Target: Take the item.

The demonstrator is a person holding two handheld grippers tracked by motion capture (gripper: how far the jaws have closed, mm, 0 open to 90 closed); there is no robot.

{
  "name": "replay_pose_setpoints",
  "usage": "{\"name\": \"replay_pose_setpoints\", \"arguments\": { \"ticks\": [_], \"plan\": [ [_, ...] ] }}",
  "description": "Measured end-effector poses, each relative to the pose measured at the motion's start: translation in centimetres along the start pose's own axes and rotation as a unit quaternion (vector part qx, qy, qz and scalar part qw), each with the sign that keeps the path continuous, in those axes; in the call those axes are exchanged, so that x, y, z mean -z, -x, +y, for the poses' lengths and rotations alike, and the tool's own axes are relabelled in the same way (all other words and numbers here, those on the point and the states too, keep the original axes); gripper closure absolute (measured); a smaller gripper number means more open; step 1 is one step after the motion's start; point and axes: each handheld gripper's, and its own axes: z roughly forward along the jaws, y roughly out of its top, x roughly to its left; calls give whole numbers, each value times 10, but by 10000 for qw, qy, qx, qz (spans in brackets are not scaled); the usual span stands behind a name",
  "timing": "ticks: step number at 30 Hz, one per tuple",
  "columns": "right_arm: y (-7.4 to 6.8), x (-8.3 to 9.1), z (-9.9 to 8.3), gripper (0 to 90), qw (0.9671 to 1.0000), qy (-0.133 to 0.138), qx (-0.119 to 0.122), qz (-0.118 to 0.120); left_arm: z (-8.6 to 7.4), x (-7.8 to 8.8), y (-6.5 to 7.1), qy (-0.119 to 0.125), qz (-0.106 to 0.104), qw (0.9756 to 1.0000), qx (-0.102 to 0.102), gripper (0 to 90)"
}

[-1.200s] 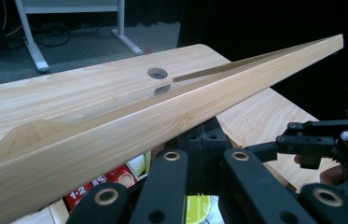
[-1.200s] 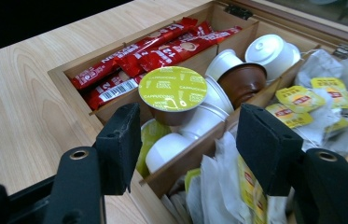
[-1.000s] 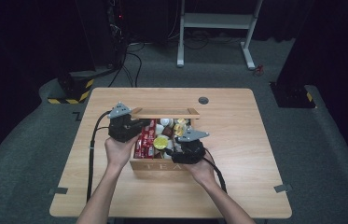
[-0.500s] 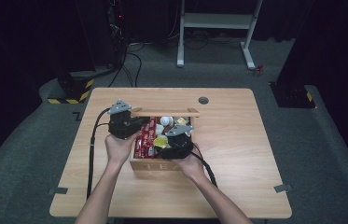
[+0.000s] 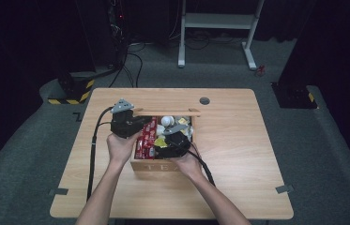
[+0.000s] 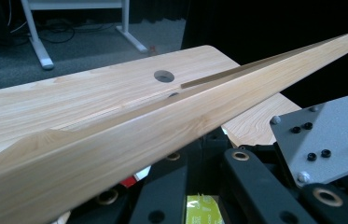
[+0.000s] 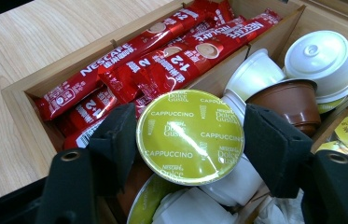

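The green cappuccino capsule [image 7: 190, 135] sat squarely between the right gripper [image 7: 190, 140]'s fingers, both pads touching its rim, foil lid facing up. The left gripper [image 5: 126, 123] stood at the box lid [image 6: 171, 126]; I couldn't tell its fingers' state.

We see a crowded wooden box [image 5: 137, 165] near the middle of the table [image 5: 238, 154]. Its raised lid [image 5: 165, 112] stands along the far edge and blocks any approach from the far side. Inside, red sachets [image 7: 162, 56] pack the left compartment, and capsules [image 7: 302, 65] crowd the middle one, so little room is left between them. The left gripper [image 5: 126, 123] sits at the box's far left corner, just under the lid. The right gripper [image 7: 188, 140] hangs over the capsules, a yellow-green capsule [image 7: 190, 135] between its pads. The table to the right of the box lies open, as does the near strip on either side of the forearms.
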Motion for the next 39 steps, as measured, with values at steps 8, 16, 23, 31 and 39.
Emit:
{"name": "replay_pose_setpoints", "arguments": {
  "ticks": [8, 16, 23, 31, 39],
  "plan": [
    [3, 0, 0, 368, 9998, -14, -159, 78, 0, 0, 0, 0, -10, 10000, 7, 900],
    [4, 2, -1, 368, 9997, 3, -228, 107, 0, 0, 0, -4, -15, 10000, 8, 900],
    [6, 7, 0, 368, 9997, 114, -188, 75, 0, 0, 0, 0, -9, 10000, -2, 900],
    [7, 17, 0, 368, 9994, 252, -216, 86, 0, 0, 0, 3, -7, 10000, 0, 900],
    [11, 28, -2, 368, 9991, 326, -252, 77, 0, 0, 0, 6, -6, 10000, -5, 900]
  ]
}}
